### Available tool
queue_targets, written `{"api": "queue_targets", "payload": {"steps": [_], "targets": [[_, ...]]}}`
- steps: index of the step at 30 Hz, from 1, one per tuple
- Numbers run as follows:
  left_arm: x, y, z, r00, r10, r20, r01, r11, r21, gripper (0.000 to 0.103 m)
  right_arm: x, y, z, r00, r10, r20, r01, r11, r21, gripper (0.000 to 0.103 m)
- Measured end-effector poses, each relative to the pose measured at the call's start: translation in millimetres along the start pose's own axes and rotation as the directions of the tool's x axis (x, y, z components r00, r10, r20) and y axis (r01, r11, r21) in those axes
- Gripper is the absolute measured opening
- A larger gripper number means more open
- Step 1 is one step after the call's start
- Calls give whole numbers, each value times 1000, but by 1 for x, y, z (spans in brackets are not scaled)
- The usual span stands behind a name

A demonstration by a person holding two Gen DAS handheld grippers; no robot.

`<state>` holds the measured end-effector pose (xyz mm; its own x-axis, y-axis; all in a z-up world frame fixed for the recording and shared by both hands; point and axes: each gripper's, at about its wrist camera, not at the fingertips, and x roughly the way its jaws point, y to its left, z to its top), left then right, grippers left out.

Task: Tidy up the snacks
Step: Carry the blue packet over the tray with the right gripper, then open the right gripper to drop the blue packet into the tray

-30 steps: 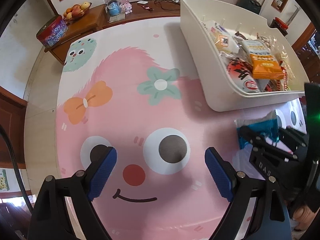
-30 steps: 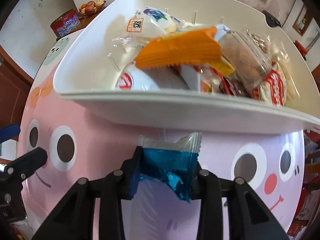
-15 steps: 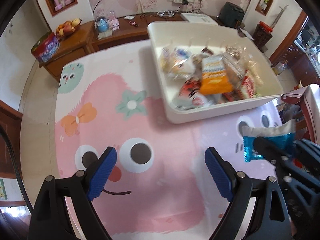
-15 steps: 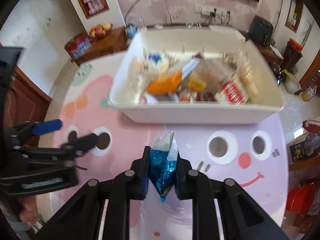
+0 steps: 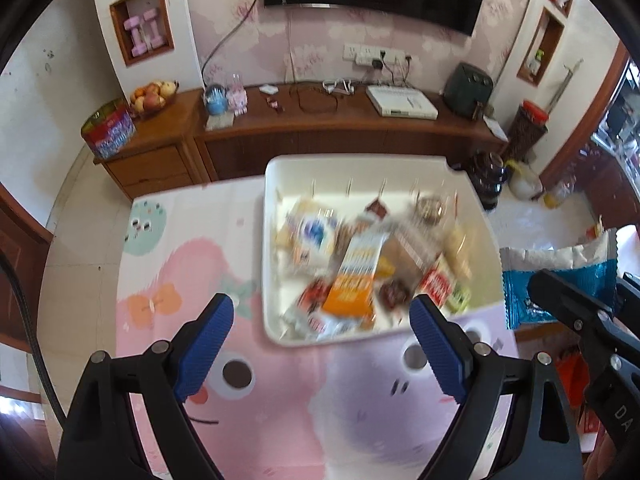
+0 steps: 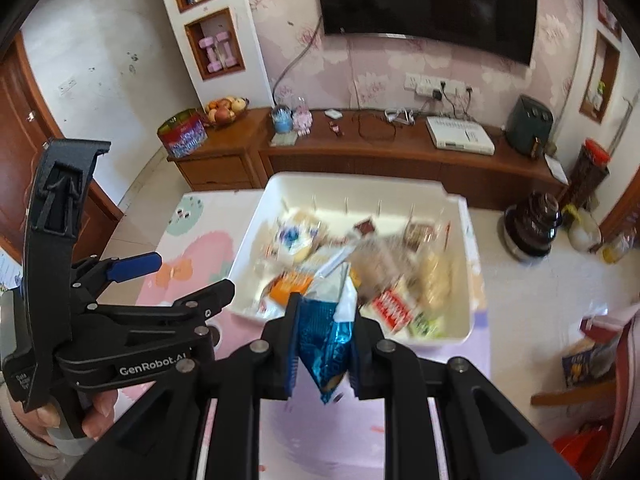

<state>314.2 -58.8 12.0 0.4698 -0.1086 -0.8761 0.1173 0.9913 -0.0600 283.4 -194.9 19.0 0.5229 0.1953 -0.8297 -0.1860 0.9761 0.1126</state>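
Right gripper (image 6: 323, 350) clamped tight on blue packet (image 6: 326, 340), held in the air above the mat (image 6: 184, 240), near edge of white bin (image 6: 474, 280) just ahead. Left gripper (image 5: 322, 348) spread wide, nothing between its pads (image 5: 204, 344), hovering over the mat left of the packet. Bin holds mixed snacks, blurred. Behind: wood sideboard (image 6: 400, 152) with fruit bowl (image 6: 224, 112), tin (image 6: 182, 134), TV (image 6: 428, 4) on wall

Pink floral wallpaper, dark TV (image 6: 428, 4) mounted on it. Long wooden sideboard (image 5: 320, 132) below holds fruit bowl (image 5: 154, 94), red tin (image 5: 108, 130), white set-top box (image 6: 460, 136). Wall niche with pink dumbbells (image 6: 218, 50). Pale tiled floor (image 6: 540, 280), daylight.
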Motion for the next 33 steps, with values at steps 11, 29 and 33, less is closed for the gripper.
{"api": "queue_targets", "payload": {"steps": [11,29,33], "targets": [[0,-26,65,995,53,79,-51,998,-29,91,18,-42,65,1000,-16,20,17,1000,-14,19],[72,-10,79,993,113,-35,-114,993,-39,93,91,-53,80,995,-41,-94,42,999,9,48],[72,-11,75,993,112,-39,-113,993,-37,93,91,-59,77,995,-35,-97,39,999,34,52]]}}
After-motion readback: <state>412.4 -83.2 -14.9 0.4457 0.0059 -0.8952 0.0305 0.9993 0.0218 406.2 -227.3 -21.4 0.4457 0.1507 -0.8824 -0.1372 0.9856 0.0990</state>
